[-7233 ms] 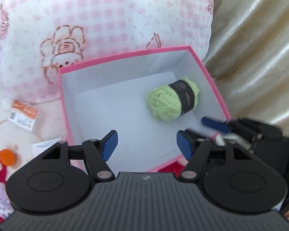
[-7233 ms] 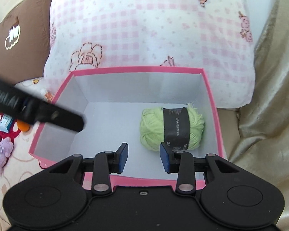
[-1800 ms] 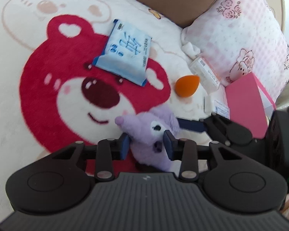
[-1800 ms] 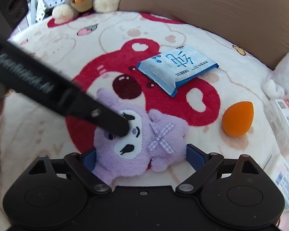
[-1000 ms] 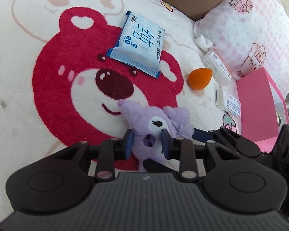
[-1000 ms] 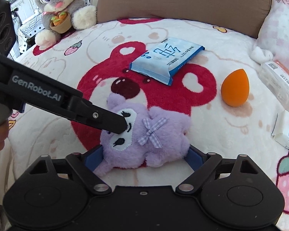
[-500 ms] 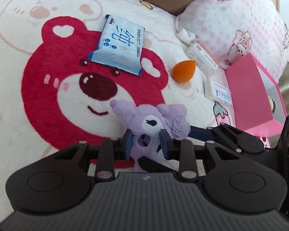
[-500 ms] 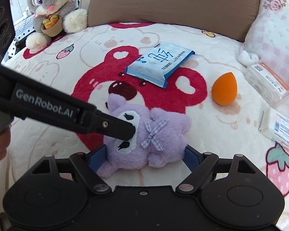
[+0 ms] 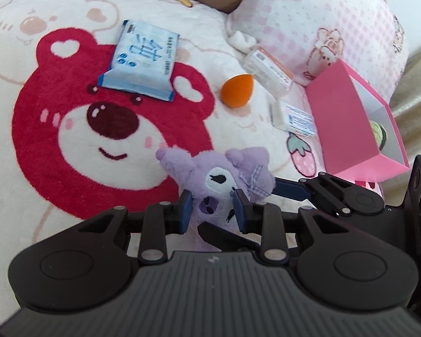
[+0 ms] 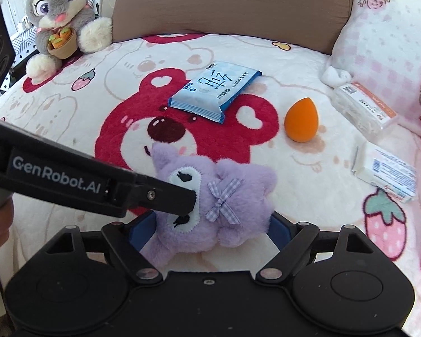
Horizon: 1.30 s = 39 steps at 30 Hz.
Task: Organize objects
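the left claw (image 9: 212, 207) is pinched narrow on the purple plush toy's (image 10: 210, 205) face, while the right claw (image 10: 210, 227) clasps its body, jaws wide. beyond them, loose on the bear blanket (image 10: 70, 112): an orange makeup sponge (image 10: 301, 123), a blue tissue pack (image 10: 214, 94) and two small packets. to the right, the pink box (image 9: 348, 123) holds only green yarn (image 9: 379, 134), so most sorting seems left.

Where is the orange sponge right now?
The orange sponge lies on the bear blanket, right of the blue wipes pack and left of the clear packet.
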Available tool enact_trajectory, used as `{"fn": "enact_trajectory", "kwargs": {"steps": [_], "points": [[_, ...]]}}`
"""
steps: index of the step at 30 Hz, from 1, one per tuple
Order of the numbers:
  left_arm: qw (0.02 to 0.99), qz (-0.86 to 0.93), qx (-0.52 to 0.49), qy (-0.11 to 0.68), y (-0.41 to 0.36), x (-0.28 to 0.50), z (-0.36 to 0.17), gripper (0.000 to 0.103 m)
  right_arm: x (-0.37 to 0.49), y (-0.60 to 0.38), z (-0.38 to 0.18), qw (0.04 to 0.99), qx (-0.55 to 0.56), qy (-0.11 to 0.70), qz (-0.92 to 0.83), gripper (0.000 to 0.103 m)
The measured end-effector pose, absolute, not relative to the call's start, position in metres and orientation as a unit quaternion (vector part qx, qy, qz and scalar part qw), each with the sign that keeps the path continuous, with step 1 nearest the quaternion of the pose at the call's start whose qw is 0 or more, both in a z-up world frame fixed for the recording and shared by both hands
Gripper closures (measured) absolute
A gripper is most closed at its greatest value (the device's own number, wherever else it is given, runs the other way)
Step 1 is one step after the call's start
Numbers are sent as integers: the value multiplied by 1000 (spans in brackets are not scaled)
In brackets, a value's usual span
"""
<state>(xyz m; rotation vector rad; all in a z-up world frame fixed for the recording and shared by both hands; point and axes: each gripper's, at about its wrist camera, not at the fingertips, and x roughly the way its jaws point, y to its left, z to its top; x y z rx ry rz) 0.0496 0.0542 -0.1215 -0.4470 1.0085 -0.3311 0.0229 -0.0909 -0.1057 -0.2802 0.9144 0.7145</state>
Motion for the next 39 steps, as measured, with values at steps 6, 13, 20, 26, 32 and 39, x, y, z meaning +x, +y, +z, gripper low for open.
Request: {"fn": "enact_trajectory", "kwargs": {"steps": [6,13,20,26,32,39], "points": [[825,-201,-205,487,40,42,-103,74,12,-110,-87,822,-130,462,306,16],[823,-209,-188,493,30,35,-84,74,0,-119,-68,827,-130,458,300,15],[819,-212,-176,503,20,29,-65,74,-1,-126,-55,820,-125,476,292,15],[820,-216,-158,506,8,19,-49,74,-10,-135,-42,823,-133,467,295,15],[819,-226,-144,508,-2,13,-32,74,-13,-147,-27,822,-123,475,290,16],[812,-226,-131,522,-14,9,-17,74,-19,-156,-10,820,-126,477,289,16]]}}
